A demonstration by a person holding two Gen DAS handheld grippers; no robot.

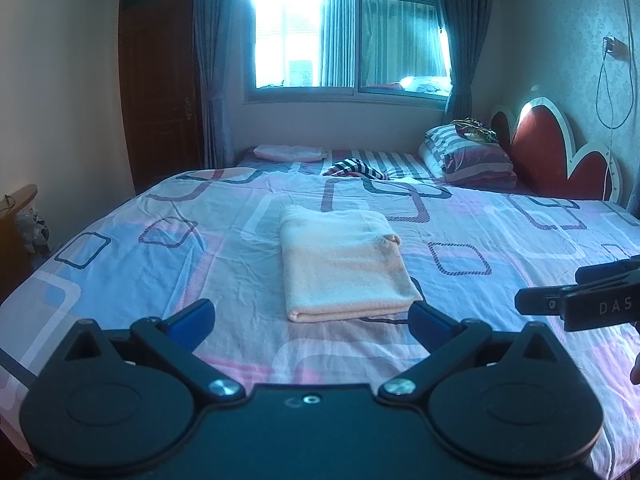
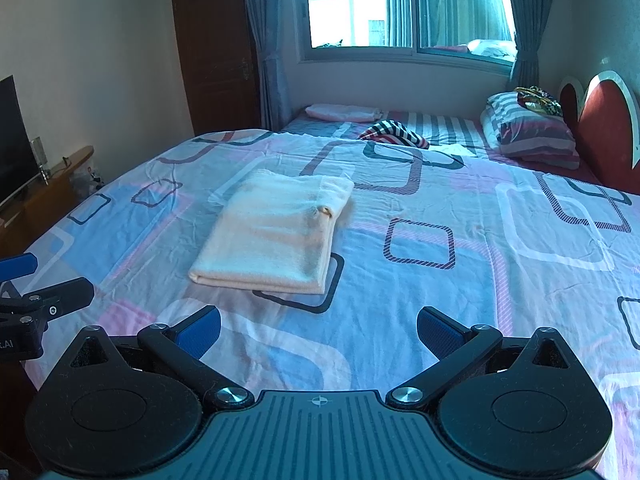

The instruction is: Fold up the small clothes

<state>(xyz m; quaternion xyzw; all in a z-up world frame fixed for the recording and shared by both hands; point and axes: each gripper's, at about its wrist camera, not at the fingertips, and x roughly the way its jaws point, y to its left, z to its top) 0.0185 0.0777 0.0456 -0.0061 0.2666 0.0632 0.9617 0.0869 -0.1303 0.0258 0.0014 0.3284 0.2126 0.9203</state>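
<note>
We see a wide bed (image 1: 120, 248) with a sheet of squares in blue, pink and white, and near its middle, a little toward the near edge, lies a cream folded cloth (image 1: 344, 264) in a flat rectangle. By the far edge, at the headboard corner, rest striped pillows (image 1: 468, 156) and a small striped garment (image 1: 356, 169). We hold the left gripper (image 1: 312, 320) and the right gripper (image 2: 319, 330) above the near edge, both spread wide and holding nothing, not touching the cloth.

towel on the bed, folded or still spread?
Folded. The towel lies on the bed sheet as a neat rectangle with stacked layers at its near edge. Neither gripper touches it.
</note>
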